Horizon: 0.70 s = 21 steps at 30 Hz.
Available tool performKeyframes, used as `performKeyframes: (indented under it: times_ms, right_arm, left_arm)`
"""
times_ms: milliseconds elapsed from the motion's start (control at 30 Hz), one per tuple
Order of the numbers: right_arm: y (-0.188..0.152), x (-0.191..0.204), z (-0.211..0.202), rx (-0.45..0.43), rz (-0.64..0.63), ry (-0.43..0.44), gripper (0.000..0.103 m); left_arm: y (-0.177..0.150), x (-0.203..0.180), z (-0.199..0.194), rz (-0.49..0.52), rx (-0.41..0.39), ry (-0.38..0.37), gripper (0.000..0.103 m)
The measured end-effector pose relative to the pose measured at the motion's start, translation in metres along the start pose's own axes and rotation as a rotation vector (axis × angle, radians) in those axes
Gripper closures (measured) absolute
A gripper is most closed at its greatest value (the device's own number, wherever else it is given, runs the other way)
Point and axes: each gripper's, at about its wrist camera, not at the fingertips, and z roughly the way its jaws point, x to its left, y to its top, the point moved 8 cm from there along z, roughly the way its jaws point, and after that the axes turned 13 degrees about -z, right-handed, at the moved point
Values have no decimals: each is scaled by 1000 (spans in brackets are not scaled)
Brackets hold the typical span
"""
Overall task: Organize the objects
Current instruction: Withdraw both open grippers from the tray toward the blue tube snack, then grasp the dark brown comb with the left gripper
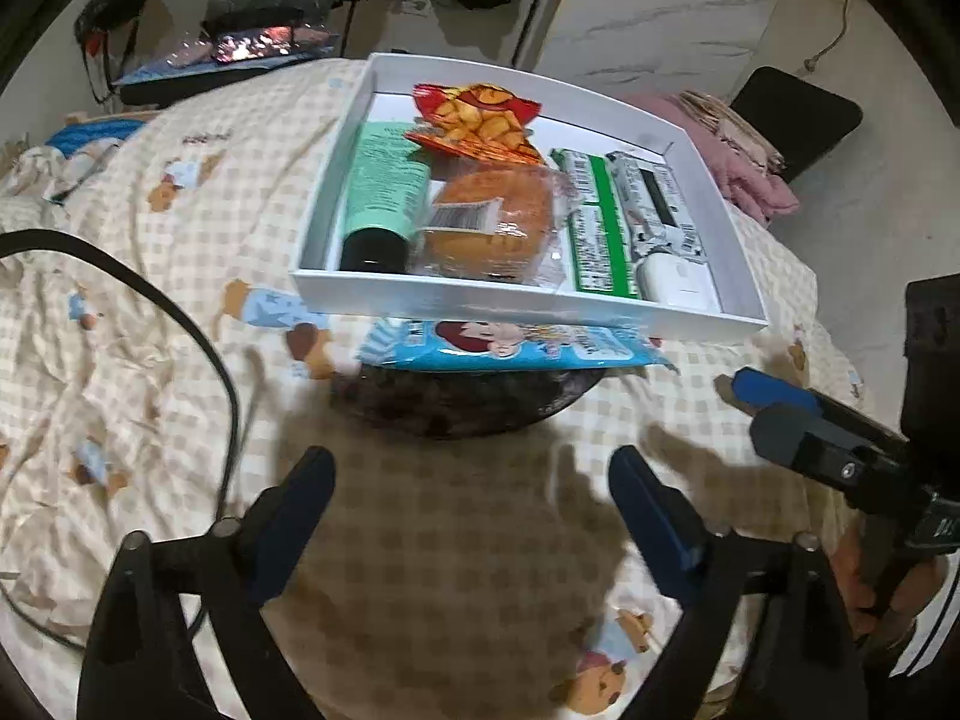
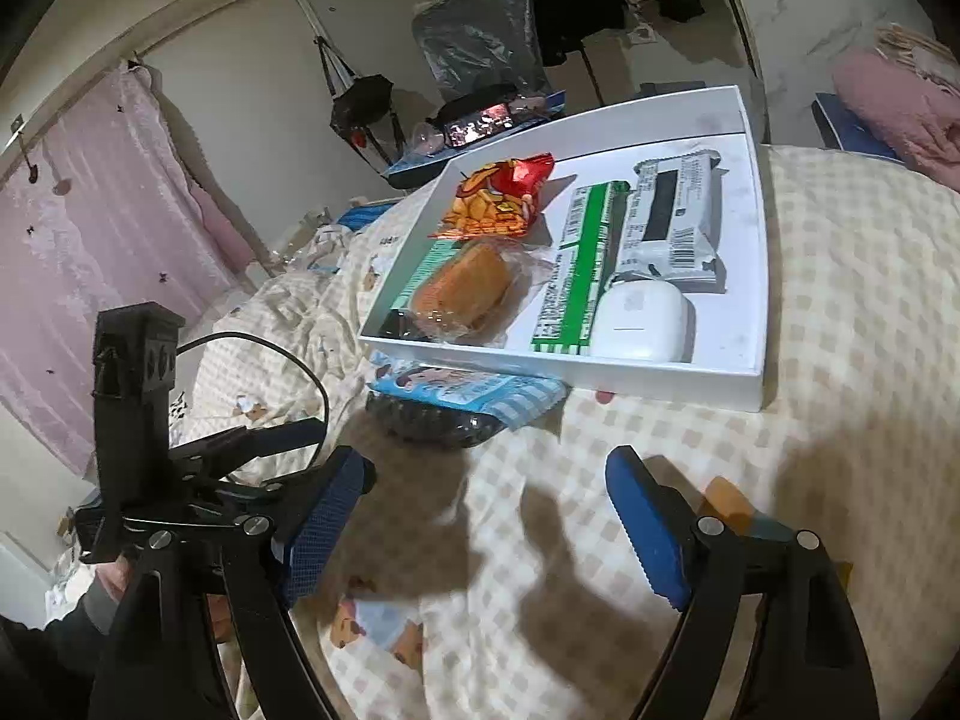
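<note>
Checked bedding (image 1: 480, 540) with bear prints spreads under everything; on it sits a white tray (image 1: 528, 300) holding a green tube (image 1: 384, 180), wrapped bun (image 1: 492, 219), snack bag (image 1: 480, 120), green pack (image 1: 591, 228), grey wrapper (image 1: 654, 198) and white case (image 1: 675, 282); a blue packet (image 1: 510, 351) lies against the tray's near wall, atop a dark bowl (image 1: 468, 402); left gripper (image 1: 471, 480) and right gripper (image 2: 486, 486) hover released, empty.

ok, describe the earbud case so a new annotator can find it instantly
Find the white tray on the checked bedspread. In its near corner, at the end of the silver snack wrapper and beside the green-and-white pack, lies the earbud case. It is the only smooth, plain white, rounded item; everything else is printed packaging.
</note>
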Motion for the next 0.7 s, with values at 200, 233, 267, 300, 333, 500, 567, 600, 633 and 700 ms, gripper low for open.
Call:
performKeyframes:
  times_ms: [200, 233, 267, 300, 333, 500, 567, 600, 633, 700]
  right_arm:
    - [-2, -7, -1, 4, 20, -16, 19]
    - [-2, -7, -1, 4, 19, -15, 19]
    - [-2, -7, -1, 6, 16, -12, 19]
    - [-2, -7, 0, 8, 13, -11, 19]
    - [-2, -6, 0, 7, 10, -12, 19]
    - [0, -5, 0, 0, 12, 2, 19]
    - [1, -5, -1, -5, 10, 2, 19]
    - [1, -4, -2, -8, 6, 3, 19]
    - [2, -3, -2, -9, 3, 4, 19]
    - [2, -2, -1, -10, 6, 16, 19]
  left_arm:
    - [10, 1, 22, -10, 5, 81, 23]
    - [13, 4, 22, -20, -5, 94, 23]
    - [17, 7, 20, -34, -9, 98, 23]
    - [18, 9, 19, -35, -10, 92, 23]
    - [20, 8, 17, -21, -8, 82, 23]
    - [33, -4, 22, 192, 48, 36, 22]
    - [35, -8, 29, 217, 112, -35, 20]
    - [34, -7, 36, 231, 153, -42, 20]
    - [32, -5, 42, 251, 181, -37, 20]
    - [29, -4, 48, 266, 200, -54, 20]
